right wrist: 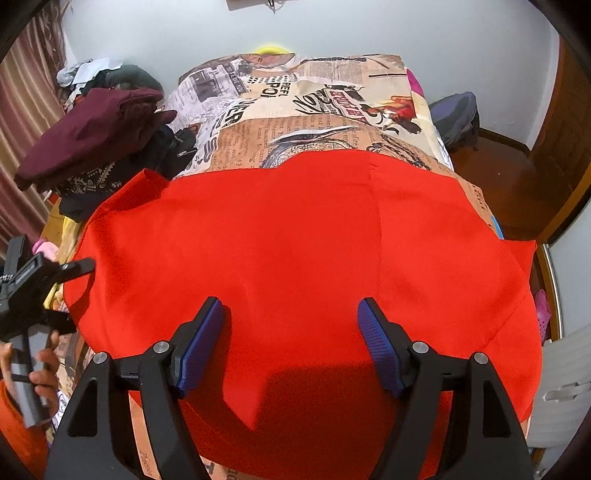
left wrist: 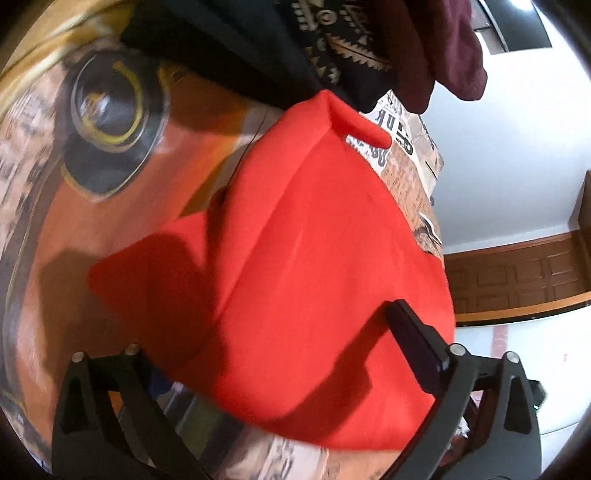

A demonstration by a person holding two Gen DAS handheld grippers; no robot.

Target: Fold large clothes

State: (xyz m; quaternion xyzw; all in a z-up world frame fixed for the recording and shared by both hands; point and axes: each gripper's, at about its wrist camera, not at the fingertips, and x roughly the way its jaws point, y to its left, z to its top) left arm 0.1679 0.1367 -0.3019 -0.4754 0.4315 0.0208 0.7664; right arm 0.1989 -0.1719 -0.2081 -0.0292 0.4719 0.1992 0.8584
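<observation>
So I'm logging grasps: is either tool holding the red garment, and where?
Nothing is held. The right tool hovers open over the red garment; the left tool is open too.

In the right wrist view we see a bed sheet (right wrist: 314, 110) printed with newspaper text and cartoon figures filling the upper middle of the frame. At the upper left a maroon garment (right wrist: 88, 129) lies on top of a heap of dark clothes (right wrist: 122, 162), one with a pale patterned band, and a striped curtain (right wrist: 22, 96) hangs along the left edge. A grey-blue backpack (right wrist: 456, 116) sits on the floor at the upper right, just beside a brown wooden door (right wrist: 561, 155). At the far right edge we make out a pink perforated sandal (right wrist: 543, 308). A pale wall (right wrist: 369, 26) runs across the top.
</observation>
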